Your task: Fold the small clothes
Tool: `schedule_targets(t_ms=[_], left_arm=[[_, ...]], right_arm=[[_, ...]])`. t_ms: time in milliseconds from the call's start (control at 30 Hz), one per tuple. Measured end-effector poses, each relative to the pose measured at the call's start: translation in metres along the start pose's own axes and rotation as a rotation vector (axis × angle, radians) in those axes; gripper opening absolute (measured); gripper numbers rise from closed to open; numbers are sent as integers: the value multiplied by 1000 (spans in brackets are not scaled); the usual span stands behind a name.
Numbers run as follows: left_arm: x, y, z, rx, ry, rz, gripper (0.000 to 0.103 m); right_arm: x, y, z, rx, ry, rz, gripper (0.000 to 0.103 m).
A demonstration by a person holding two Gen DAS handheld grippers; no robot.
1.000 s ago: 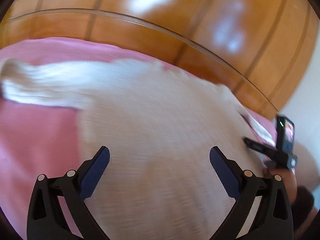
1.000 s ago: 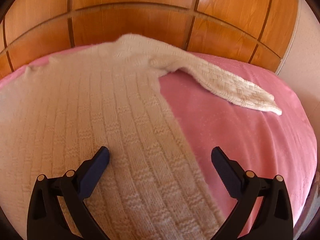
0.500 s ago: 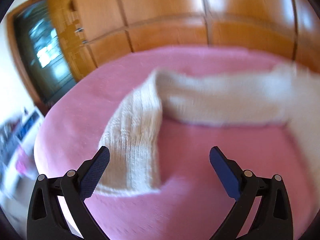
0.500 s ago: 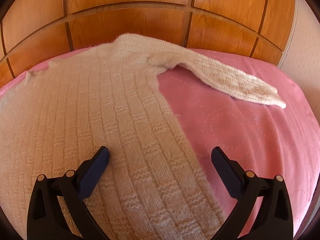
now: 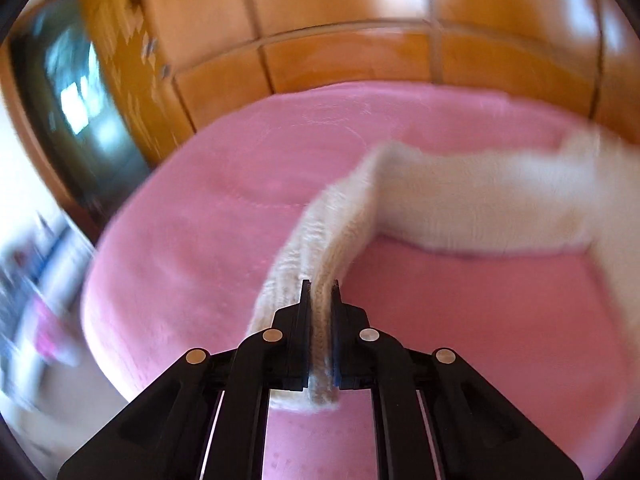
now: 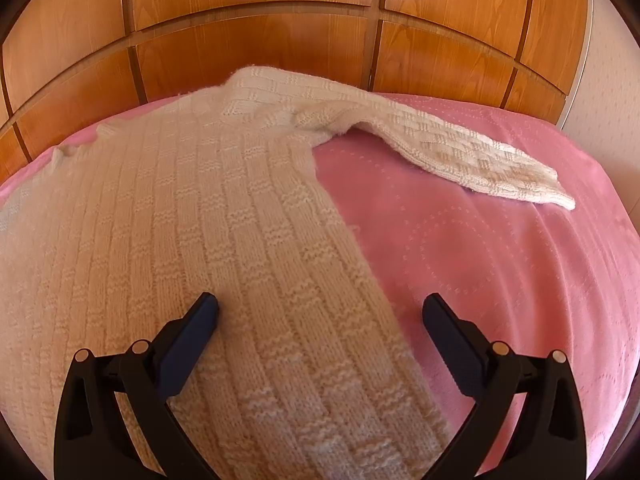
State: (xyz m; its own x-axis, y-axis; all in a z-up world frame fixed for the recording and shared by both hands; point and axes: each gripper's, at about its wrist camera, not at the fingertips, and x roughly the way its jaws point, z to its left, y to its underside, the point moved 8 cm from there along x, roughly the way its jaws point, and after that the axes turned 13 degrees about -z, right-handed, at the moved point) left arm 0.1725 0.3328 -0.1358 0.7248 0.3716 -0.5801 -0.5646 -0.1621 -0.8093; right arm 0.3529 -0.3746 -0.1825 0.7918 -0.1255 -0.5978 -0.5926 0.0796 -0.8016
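A cream knitted sweater (image 6: 192, 216) lies spread on a pink bedspread (image 6: 500, 264). Its right sleeve (image 6: 472, 156) stretches out flat to the right. In the left wrist view my left gripper (image 5: 320, 292) is shut on the cuff end of the left sleeve (image 5: 332, 236), which runs away from the jaws to the sweater's body (image 5: 520, 192) at the right. My right gripper (image 6: 320, 312) is open and empty, hovering low over the sweater's lower right edge, its left finger (image 6: 200, 316) over the knit and its right finger (image 6: 444, 320) over the bedspread.
A wooden panelled headboard (image 6: 280, 40) stands behind the bed. In the left wrist view, a wooden cabinet (image 5: 132, 80) with a dark glass door (image 5: 76, 96) stands to the left, and the bed's left edge (image 5: 96, 280) drops to a blurred floor.
My left gripper swung left from the sweater's body to the left sleeve and closed on its cuff end. My right gripper stayed open and barely moved.
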Motion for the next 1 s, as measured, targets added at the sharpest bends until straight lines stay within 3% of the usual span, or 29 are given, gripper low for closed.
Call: schedule_targets(t_ms=[67,233,433,533,600,700,733,800,833,867,900,1000], left_arm=[[-10,-15,17,-145,98,17,7],[-42,-49,68,-337,197,7,7],[-41,-69,116,-523,204,62,6],[-23,-41,135,-679,199,197,5],[-10,-2,136,-730,178,304,5],[10,35,123,-735,197,324,6],[13,40,120,-744,208,299,10],[16,46,112,-727,206,236,40],[13,45,106,-747,242,177,66],[11,44,105,-763,254,144,86],[10,45,103,-774,234,120,90],[12,48,103,-740,183,105,92]], right_arm=[[0,0,0,2,-1,0,101],[1,1,-2,21,-20,8,101],[2,2,-2,37,-32,15,101],[3,2,-2,38,-32,16,101],[3,2,-3,40,-33,16,101],[3,2,-3,39,-32,16,101],[3,2,-2,38,-31,17,101],[3,2,-3,38,-32,19,101],[3,2,-2,39,-33,18,101],[3,2,-2,40,-33,18,101],[3,2,-2,41,-33,18,101],[3,2,-2,41,-33,17,101]])
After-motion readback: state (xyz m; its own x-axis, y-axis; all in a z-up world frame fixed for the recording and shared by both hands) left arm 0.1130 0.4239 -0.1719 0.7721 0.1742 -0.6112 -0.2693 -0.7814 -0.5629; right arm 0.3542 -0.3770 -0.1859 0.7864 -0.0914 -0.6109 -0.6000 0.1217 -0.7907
